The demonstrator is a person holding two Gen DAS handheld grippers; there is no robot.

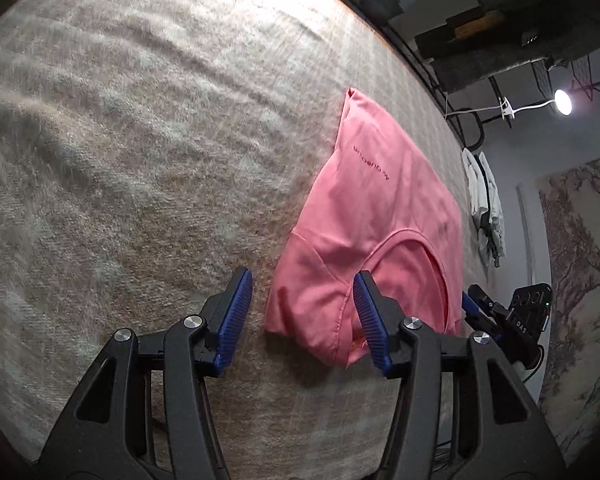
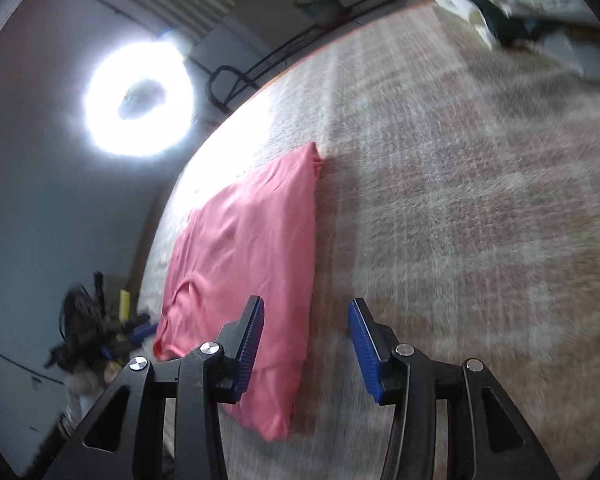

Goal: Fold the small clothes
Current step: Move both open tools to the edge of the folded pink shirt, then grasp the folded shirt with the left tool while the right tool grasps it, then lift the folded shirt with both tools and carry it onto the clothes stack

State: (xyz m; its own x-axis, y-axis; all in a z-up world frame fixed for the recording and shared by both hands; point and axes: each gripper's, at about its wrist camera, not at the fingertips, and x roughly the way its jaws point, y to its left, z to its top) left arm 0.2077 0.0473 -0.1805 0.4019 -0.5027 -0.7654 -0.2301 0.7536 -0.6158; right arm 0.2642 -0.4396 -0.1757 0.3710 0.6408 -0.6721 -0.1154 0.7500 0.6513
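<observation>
Your left tool (image 1: 302, 316) is released, blue pads spread, nothing gripped. The pink shirt (image 1: 374, 232) lies folded on the beige woven cover (image 1: 140, 160) of the counter; from the left wrist view it runs from centre toward 3 o'clock, neckline end nearest the tool. The tool's right-hand pad sits over the shirt's near hem; whether it touches the cloth, you cannot tell. The left-hand pad hangs over bare cover.

Your right tool (image 2: 306, 344) is also released, holding nothing. In its view the pink shirt (image 2: 252, 256) lies at 9 to 10 o'clock of centre, its straight folded edge running down between the pads. The left-hand pad overlaps the shirt; the right-hand pad is over bare cover.

No containers visible. A heap of white and dark clothes (image 2: 512, 8) sits at 1 o'clock, well apart from the shirt. A ring light (image 2: 138, 96) glares at 10 o'clock.
</observation>
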